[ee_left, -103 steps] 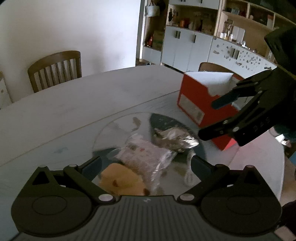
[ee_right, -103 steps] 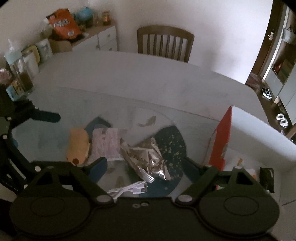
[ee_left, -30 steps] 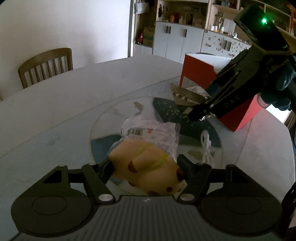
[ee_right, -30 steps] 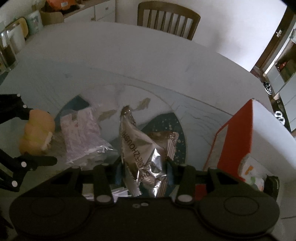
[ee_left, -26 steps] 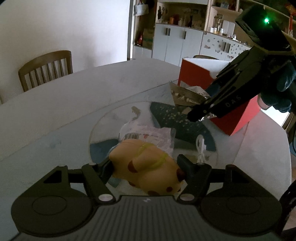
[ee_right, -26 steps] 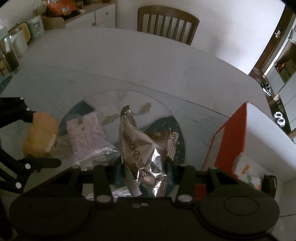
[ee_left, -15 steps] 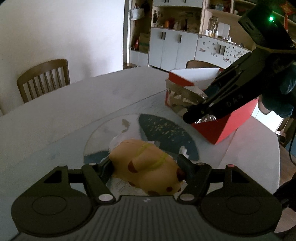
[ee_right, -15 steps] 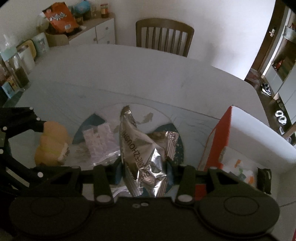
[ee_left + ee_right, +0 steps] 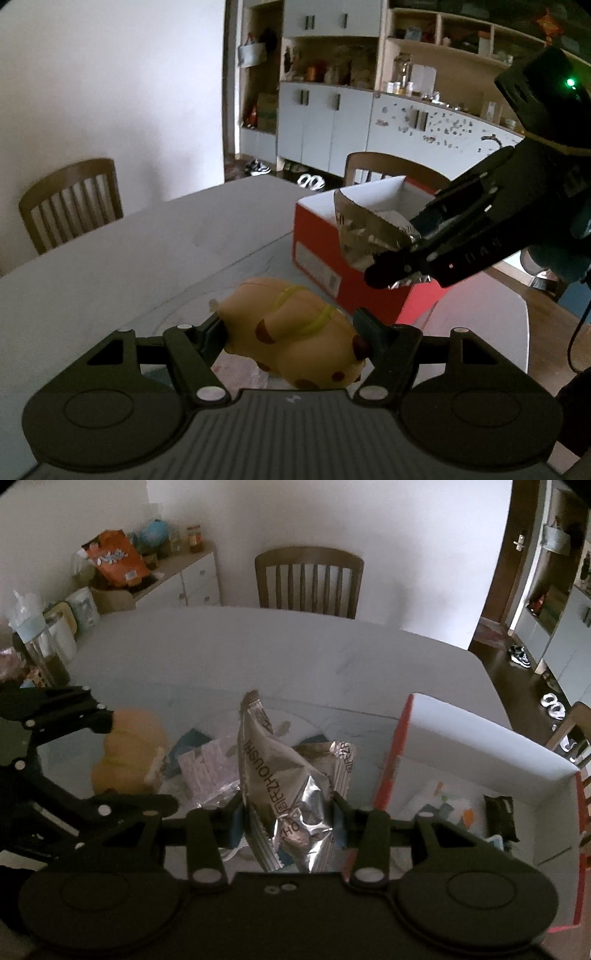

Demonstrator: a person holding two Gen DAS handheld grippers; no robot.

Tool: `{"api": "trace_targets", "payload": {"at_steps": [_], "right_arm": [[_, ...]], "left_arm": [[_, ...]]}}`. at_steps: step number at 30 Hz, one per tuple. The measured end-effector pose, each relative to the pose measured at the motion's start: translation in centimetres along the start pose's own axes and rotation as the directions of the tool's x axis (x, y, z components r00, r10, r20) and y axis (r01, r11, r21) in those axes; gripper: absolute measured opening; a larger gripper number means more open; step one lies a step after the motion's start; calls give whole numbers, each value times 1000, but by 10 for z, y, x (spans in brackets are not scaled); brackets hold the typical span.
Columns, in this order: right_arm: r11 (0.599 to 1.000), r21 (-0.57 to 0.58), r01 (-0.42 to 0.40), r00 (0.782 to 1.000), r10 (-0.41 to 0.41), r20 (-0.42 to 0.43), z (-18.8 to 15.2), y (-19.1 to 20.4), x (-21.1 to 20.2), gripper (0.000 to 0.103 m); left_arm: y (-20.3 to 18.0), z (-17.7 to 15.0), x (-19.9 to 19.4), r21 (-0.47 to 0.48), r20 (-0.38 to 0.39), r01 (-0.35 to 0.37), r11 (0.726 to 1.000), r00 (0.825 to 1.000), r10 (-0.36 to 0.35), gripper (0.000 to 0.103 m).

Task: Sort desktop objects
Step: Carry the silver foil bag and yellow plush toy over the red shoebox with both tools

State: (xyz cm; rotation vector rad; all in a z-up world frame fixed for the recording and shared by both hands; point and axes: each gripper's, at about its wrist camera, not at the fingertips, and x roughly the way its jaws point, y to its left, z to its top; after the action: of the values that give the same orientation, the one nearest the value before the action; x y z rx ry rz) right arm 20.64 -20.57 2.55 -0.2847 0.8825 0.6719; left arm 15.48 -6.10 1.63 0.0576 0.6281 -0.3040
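Observation:
My left gripper (image 9: 290, 326) is shut on a yellow plush toy (image 9: 291, 339) with brown spots, held above the table. The same toy (image 9: 127, 753) shows at the left of the right wrist view, between the left gripper's fingers (image 9: 92, 716). My right gripper (image 9: 288, 808) is shut on a crinkled silver snack bag (image 9: 284, 786) that stands up between its fingers. In the left wrist view that silver bag (image 9: 369, 236) hangs in front of the red box (image 9: 332, 254), by its near rim. The box (image 9: 480, 738) is open, white inside, with a few small items in it.
A clear packet with a label (image 9: 208, 771) lies on the round glass mat (image 9: 295, 723) below. A white cable (image 9: 232, 849) lies near my right fingers. Wooden chairs (image 9: 308, 581) stand at the table's far side; bottles and jars (image 9: 44, 635) crowd the left edge.
Both grippers have risen from the mat with their loads. The silver bag has moved toward the red box, and the packet and mat have dropped lower in the left wrist view.

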Motion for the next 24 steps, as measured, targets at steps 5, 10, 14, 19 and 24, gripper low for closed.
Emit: {"api": "trace_targets", "payload": {"at_steps": [5,10,14,19,24], "right_arm": [[1000,24,9,1000,-10,13,-7,-14,-11,44],[999,46,20,1000,-21,20,-17,-33,-20,44],[997,67,29,999,-31,18,-26,-53,-27,44],[996,84,41,999,-42,17,-35,-82,-34,44],[994,98,50,999,-52,16,-41,-112,-38,44]], "left_arm": [[-17,14,8,37,9,20,999,1000,-20,72],[-34,29,20,57,19,45,997,999,-46,72],[-50,41,32,76,26,57,995,998,-59,72],[-73,56,50,93,25,65,994,997,-68,72],[-93,67,68,101,24,85,991,996,-88,72]]}}
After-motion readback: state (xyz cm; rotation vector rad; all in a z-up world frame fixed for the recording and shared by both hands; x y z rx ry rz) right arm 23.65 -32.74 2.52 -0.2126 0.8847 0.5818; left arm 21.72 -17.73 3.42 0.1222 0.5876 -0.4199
